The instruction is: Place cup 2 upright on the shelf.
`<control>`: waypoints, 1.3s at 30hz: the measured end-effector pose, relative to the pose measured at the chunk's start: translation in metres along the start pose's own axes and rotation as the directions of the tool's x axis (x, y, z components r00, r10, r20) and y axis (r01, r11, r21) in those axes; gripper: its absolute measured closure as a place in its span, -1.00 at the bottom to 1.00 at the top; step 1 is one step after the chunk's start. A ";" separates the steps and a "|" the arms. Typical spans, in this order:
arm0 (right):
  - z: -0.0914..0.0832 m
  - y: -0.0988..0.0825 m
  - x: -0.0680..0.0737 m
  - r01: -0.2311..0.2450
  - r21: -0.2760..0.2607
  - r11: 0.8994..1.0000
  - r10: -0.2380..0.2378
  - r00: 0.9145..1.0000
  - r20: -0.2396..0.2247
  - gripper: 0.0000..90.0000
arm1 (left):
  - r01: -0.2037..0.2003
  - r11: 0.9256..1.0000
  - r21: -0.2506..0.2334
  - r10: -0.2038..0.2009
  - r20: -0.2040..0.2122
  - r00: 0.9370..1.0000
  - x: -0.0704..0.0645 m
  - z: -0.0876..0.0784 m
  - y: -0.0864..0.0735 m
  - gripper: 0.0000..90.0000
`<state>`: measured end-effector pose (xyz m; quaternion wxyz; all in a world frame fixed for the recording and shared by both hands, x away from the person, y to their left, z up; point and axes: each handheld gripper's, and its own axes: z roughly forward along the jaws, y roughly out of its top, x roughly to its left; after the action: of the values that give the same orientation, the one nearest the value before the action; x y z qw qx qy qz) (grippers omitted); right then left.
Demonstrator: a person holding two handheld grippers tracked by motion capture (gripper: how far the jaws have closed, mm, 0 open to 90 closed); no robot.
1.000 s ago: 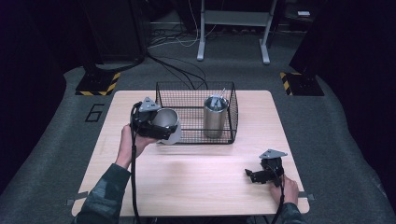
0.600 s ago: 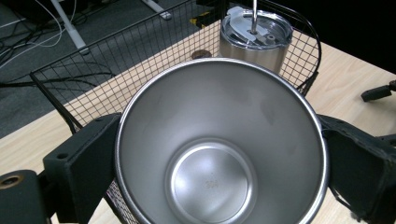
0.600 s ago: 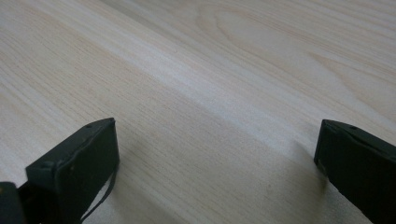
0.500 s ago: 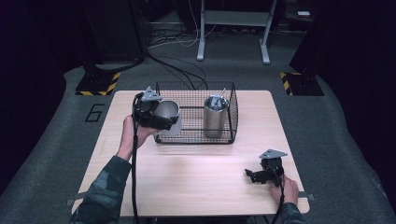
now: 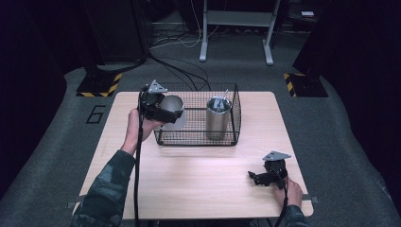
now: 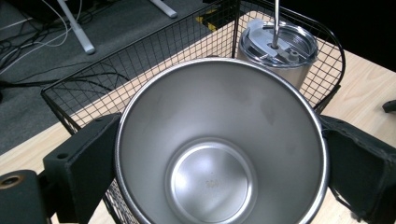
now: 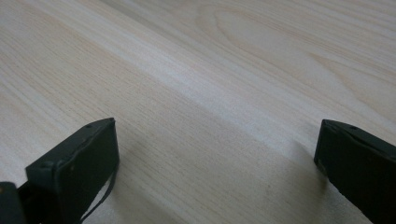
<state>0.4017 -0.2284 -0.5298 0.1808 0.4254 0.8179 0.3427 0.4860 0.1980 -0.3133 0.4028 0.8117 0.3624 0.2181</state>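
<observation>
Wooden table (image 5: 198, 189) carries a wire basket (image 5: 227, 139); left gripper (image 5: 165, 109) clamps a steel cup (image 6: 219, 149) over it, right gripper (image 5: 257, 178) rests with jaws spread.

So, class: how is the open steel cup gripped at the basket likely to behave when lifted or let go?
The steel cup looks rigid and probably light, being empty. Its smooth wall may slip in the left tool. Tapered and round, it could roll if laid down.

the right gripper (image 7: 217, 154) hangs low over the pale wooden table (image 7: 233, 70), its two black jaws spread wide apart, nothing between them.
</observation>
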 end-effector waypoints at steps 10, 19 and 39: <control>0.000 0.000 0.000 -0.001 0.000 1.000 0.001 1.000 0.001 -1.00 | 0.003 1.000 0.012 -0.003 -0.003 1.000 0.008 0.017 0.014 -0.87; 0.000 0.000 0.000 -0.001 0.000 1.000 0.001 1.000 0.001 -1.00 | 0.021 0.999 0.040 -0.020 -0.007 1.000 0.016 0.038 0.020 -0.87; 0.000 0.000 0.000 -0.007 -0.002 1.000 0.007 1.000 0.005 -1.00 | 0.014 0.996 0.093 -0.012 -0.025 1.000 0.022 0.088 0.023 -0.87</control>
<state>0.4018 -0.2281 -0.5299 0.1821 0.4290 0.8155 0.3433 0.5665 0.1616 -0.3439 0.3613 0.8245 0.3824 0.2083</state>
